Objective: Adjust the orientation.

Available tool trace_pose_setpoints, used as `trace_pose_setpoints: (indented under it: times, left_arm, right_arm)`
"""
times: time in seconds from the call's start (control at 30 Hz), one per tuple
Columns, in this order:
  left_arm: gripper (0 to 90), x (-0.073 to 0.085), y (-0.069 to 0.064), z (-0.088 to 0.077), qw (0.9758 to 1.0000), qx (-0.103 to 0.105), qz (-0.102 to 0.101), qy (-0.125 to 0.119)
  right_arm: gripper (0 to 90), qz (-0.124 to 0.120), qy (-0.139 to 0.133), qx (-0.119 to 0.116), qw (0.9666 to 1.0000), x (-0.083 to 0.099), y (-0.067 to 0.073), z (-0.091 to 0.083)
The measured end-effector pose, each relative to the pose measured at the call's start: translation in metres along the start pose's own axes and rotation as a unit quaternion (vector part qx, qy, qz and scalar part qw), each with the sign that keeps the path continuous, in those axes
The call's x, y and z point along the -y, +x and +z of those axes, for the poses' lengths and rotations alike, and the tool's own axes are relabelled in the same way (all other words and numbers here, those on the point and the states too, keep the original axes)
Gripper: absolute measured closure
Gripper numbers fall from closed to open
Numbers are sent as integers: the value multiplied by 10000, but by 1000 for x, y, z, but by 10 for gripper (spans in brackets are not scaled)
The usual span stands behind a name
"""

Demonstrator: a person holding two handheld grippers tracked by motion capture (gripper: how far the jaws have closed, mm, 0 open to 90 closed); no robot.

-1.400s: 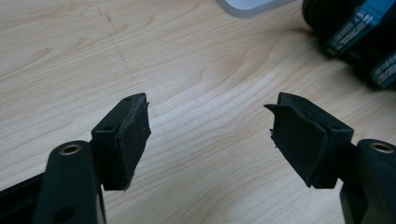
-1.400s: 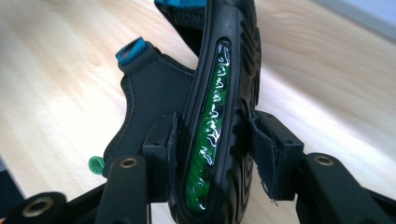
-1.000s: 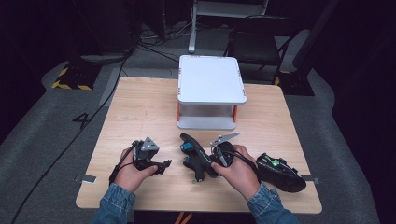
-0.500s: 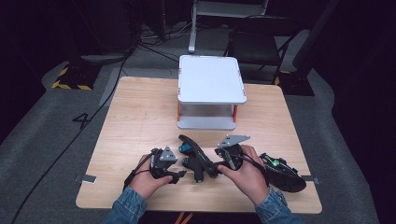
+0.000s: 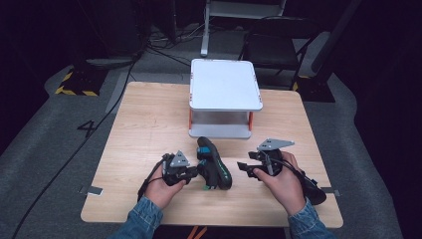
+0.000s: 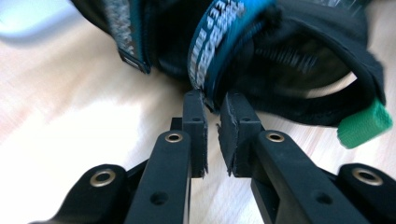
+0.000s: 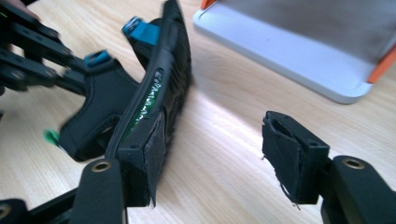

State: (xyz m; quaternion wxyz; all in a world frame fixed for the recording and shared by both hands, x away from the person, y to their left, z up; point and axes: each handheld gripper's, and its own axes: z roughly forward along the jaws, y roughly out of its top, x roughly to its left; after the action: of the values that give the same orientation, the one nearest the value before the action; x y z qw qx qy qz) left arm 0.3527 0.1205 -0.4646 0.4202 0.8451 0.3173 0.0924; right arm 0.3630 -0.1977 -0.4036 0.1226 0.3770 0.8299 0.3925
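A black sandal (image 5: pixel 214 167) with teal straps lies on its side at the front middle of the wooden table (image 5: pixel 149 124). My left gripper (image 5: pixel 196 173) is at its left side. In the left gripper view the jaws (image 6: pixel 212 107) have just been closing and now pinch the edge of a blue strap (image 6: pixel 219 51). My right gripper (image 5: pixel 244 167) hangs to the right of the sandal, apart from it. Its jaws (image 7: pixel 217 130) have just opened and stand wide with nothing between them; the sandal (image 7: pixel 159 84) lies beyond its left jaw.
A white two-level stand (image 5: pixel 224 84) with orange posts sits at the back middle of the table. A second black sandal (image 5: pixel 312 190) lies at the front right, partly under the right forearm. Bare wood spreads to the left.
The left hand moved right to the sandal and its jaws closed on a strap. The right gripper let go of the sandal and drew off to the right.
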Motion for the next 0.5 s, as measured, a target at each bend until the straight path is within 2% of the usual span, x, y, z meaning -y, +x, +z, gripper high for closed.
trace_pose_setpoints:
  times: [0.03, 0.17, 0.2, 0.23, 0.3, 0.33, 0.4, 0.5]
  left_arm:
    - [827, -3, 1, -1, 10000, -54, 64, -27]
    - [848, -16, 1, 5, 9995, 74, 171, -272]
    - [860, -23, 0, 8, 9990, 110, 254, -339]
    - [900, -27, -1, 11, 9989, 141, 282, -343]
    - [900, -36, -3, 23, 9984, -207, 514, -125]
    - [900, -38, -4, 30, 9983, -184, 550, -66]
    - [899, -40, -7, 42, 9985, 11, 554, 13]
    - [890, -41, -10, 49, 9980, 80, 618, 89]
  right_arm:
    - [397, 51, -20, 15, 10000, 0, -2, -2]
    - [398, 190, -81, 119, 9997, 5, -12, -9]
    - [398, 220, -88, 148, 9996, 6, -14, -12]
    - [397, 275, -110, 189, 9994, 8, -17, -16]
    - [397, 345, -143, 252, 9990, 12, -21, -22]
    - [397, 373, -159, 291, 9988, 14, -23, -24]
    - [397, 432, -183, 341, 9983, 18, -27, -30]
    - [397, 528, -208, 419, 9975, 23, -33, -36]
